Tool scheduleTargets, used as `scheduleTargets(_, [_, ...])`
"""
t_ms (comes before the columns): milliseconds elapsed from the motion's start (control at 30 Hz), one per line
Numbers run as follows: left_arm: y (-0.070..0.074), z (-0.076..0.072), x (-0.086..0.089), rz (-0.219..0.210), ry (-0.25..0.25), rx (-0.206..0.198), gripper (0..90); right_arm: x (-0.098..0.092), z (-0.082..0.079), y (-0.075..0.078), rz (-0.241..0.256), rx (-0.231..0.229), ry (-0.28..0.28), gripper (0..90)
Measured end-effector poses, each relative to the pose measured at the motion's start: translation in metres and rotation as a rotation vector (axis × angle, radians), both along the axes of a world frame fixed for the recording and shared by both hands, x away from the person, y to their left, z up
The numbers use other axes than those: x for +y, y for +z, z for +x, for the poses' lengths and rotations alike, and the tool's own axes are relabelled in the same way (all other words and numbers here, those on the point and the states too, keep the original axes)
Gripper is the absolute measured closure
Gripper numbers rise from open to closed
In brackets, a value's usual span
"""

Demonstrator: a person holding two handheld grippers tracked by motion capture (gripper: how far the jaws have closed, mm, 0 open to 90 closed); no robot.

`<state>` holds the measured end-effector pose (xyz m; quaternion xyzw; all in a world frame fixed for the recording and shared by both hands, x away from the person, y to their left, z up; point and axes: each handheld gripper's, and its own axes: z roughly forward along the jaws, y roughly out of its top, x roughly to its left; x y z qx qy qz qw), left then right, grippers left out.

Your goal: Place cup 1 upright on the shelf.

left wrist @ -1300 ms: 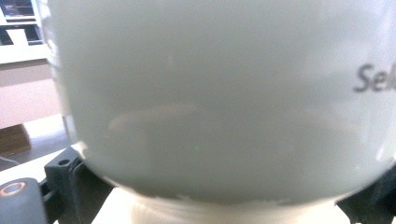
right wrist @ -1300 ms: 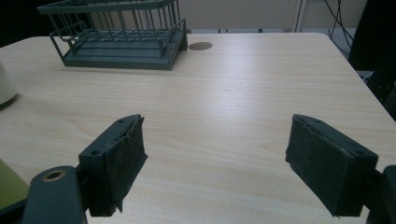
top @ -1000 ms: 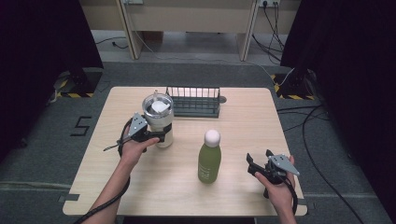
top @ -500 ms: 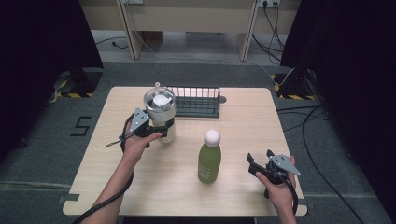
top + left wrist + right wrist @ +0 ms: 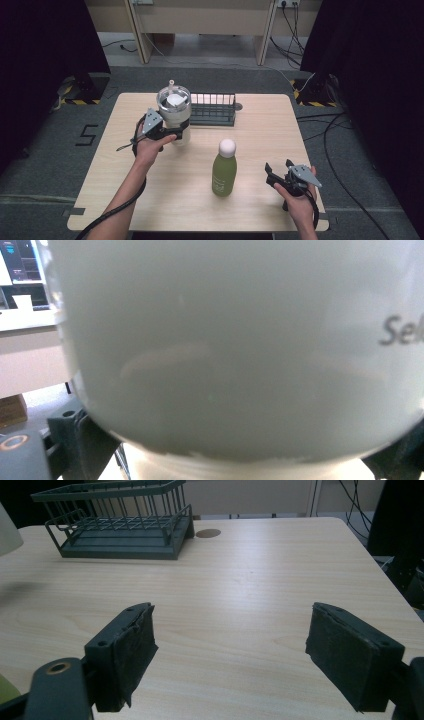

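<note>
Your left gripper [image 5: 170,134] reaches forward from an outstretched forearm, its jaws clamped around the white tumbler [image 5: 174,114], which hangs above the table [image 5: 260,135] just left of the dark wire rack [image 5: 212,109]. Since a second ago you have lifted it up and toward the rack. Your right gripper [image 5: 278,174] rests low, right of the green bottle [image 5: 224,167], jaws wide apart and empty, unmoved.

Glossy white tumbler [image 5: 175,114]; matt pale wood table [image 5: 260,145]
</note>
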<state>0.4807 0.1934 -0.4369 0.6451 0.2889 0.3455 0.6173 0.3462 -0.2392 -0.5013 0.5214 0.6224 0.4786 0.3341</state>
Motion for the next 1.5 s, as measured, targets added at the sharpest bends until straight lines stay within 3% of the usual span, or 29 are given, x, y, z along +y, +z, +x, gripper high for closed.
scheduleTargets(33, [0.0, -0.001, -0.003, -0.033, 0.002, 0.025, 6.1, 0.0, 0.0, 0.0, -0.001, 0.001, 0.001, 19.2])
scheduleTargets(67, [0.001, 0.0, -0.003, -0.034, 0.006, 0.024, 6.1, 0.0, 0.0, -0.001, -0.003, 0.002, 0.002, 19.2])
scheduleTargets(100, [0.003, 0.002, -0.001, -0.004, 0.012, 0.002, 6.1, 0.0, 0.0, -0.001, -0.004, 0.002, 0.001, 19.2])
scheduleTargets(200, [0.005, 0.005, -0.003, -0.01, 0.012, 0.004, 6.1, 0.0, 0.001, 0.0, -0.004, 0.004, -0.002, 19.2])
scheduleTargets(267, [0.004, 0.003, -0.007, -0.058, 0.002, 0.047, 6.1, -0.001, 0.002, 0.001, -0.006, -0.004, -0.009, 19.2])
scheduleTargets(300, [0.005, 0.004, -0.007, -0.056, 0.001, 0.044, 6.1, 0.0, 0.002, 0.002, -0.007, -0.006, -0.008, 19.2])
scheduleTargets(333, [0.006, 0.007, -0.004, -0.014, 0.01, 0.002, 6.1, 0.0, 0.002, 0.002, -0.008, -0.005, -0.007, 19.2])
scheduleTargets(467, [0.006, 0.009, -0.004, -0.02, 0.018, 0.002, 6.1, 0.001, 0.002, -0.001, -0.009, 0.003, -0.003, 19.2])
scheduleTargets(500, [0.005, 0.008, -0.007, -0.052, 0.016, 0.026, 6.1, 0.001, 0.002, -0.001, -0.008, 0.004, -0.003, 19.2])
scheduleTargets(1500, [0.021, 0.034, -0.03, -0.066, 0.016, 0.016, 6.1, -0.002, 0.002, -0.004, 0.0, 0.013, -0.007, 19.2])
